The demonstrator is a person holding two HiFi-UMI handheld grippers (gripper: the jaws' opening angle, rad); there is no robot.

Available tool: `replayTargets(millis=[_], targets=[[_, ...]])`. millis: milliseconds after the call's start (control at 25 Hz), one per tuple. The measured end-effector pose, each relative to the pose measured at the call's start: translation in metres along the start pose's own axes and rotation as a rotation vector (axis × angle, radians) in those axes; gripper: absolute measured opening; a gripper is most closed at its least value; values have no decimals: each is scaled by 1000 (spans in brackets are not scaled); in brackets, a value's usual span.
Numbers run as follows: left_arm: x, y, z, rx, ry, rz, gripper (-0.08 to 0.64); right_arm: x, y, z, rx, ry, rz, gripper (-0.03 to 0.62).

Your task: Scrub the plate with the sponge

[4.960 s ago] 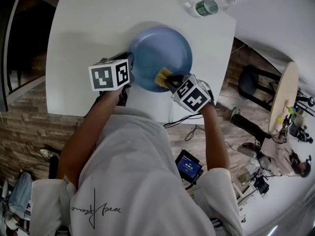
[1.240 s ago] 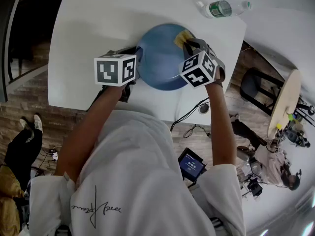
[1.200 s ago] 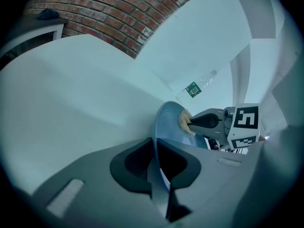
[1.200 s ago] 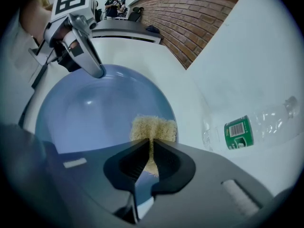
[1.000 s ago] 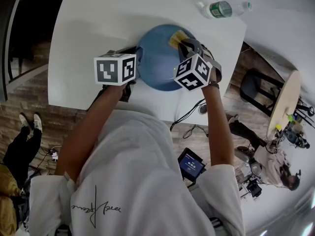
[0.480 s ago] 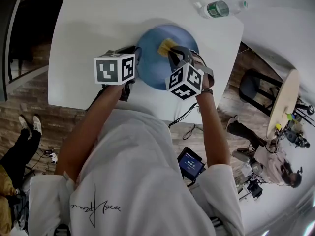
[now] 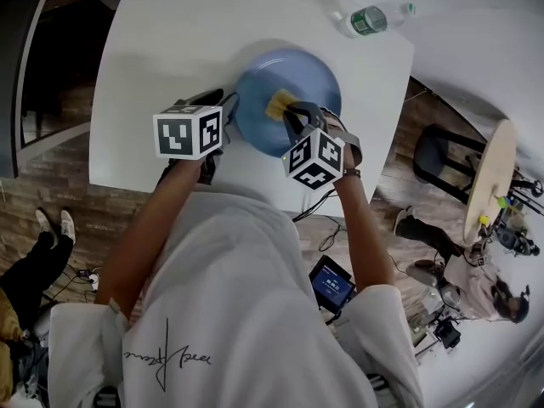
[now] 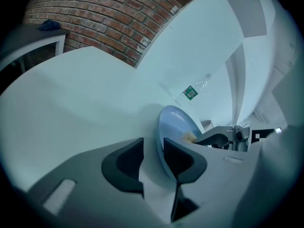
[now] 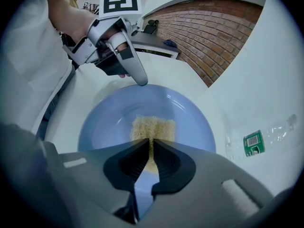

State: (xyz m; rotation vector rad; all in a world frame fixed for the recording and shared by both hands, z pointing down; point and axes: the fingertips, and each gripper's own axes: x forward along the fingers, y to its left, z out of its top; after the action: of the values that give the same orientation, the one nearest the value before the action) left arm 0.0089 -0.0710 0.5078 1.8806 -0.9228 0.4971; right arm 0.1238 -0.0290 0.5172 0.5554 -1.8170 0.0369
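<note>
A blue plate [image 7: 297, 75] lies on the white table [image 7: 170, 49]. My right gripper [image 7: 287, 116] is shut on a yellow sponge [image 7: 278, 105], which rests on the plate's middle [image 9: 109, 118]. In the right gripper view the sponge [image 9: 153, 127] sticks out past the closed right gripper [image 9: 151, 148]. My left gripper [image 8: 153, 148] is at the plate's left rim [image 8: 176, 122]. Its jaws have just been opening, and the rim stands between them with a gap beside it. From the right gripper view the left gripper [image 9: 141, 82] reaches over the far rim.
A plastic water bottle [image 7: 370, 17] with a green label lies on the table beyond the plate, toward the right corner. The table's near edge [image 7: 255, 195] runs just below the grippers. A stool and a round table stand on the floor at right.
My right gripper has dragged the sponge from the plate's far right rim toward its middle. The left hand has stayed at the left rim.
</note>
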Motion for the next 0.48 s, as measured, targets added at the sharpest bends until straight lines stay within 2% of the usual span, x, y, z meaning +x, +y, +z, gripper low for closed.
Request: replayTargets(millis=[320, 480], targets=[[-21, -4, 7, 39, -57, 3, 142, -15, 10, 0, 100, -57, 16, 33], [-28, -20, 15, 89, -95, -11, 132, -26, 16, 0, 173, -108, 33, 32]])
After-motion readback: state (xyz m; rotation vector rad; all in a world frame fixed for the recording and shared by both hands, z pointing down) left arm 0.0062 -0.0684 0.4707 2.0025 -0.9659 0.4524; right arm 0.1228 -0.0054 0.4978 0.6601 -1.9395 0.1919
